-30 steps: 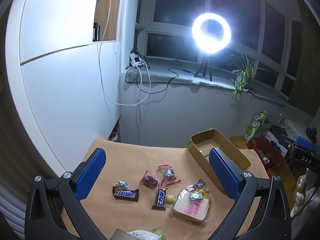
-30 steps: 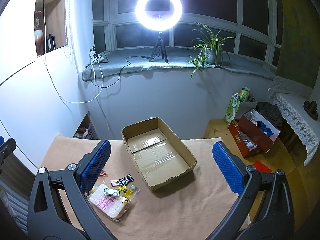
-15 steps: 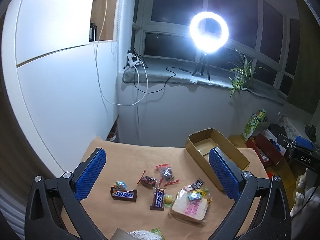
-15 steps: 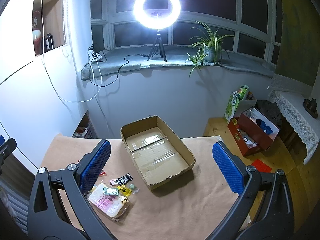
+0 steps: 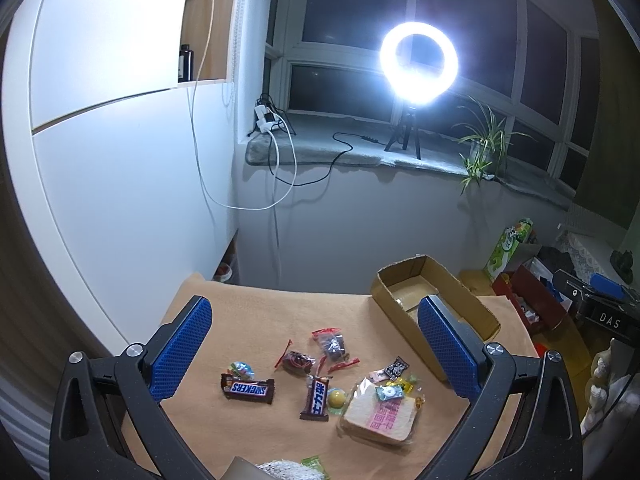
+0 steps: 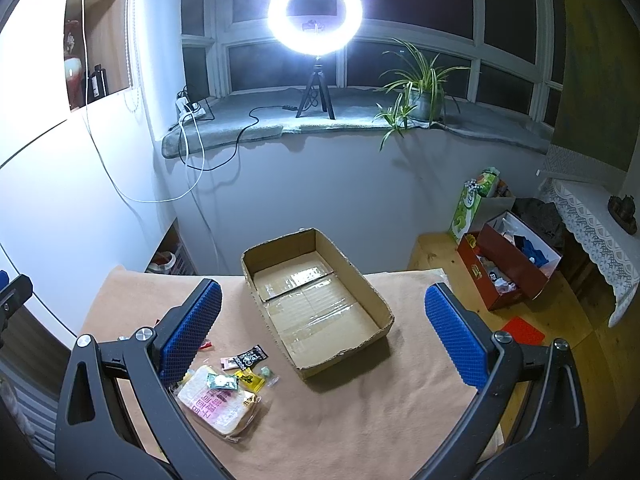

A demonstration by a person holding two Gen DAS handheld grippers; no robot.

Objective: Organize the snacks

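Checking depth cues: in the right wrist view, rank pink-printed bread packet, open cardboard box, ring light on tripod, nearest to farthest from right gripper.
1. Pink-printed bread packet: low left, by the right gripper's left finger.
2. Open cardboard box: centre of the tan table, empty.
3. Ring light on tripod: on the windowsill, farthest.

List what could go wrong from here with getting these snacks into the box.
1. The small candies lie on top of the bread pack; lifting the pack would likely spill them.
2. The box is shallow and light-looking; a bump from the right tongs could shove it.
3. The Snickers and the other bar lie flat on the cloth, so the left tongs may pinch the cloth as well.
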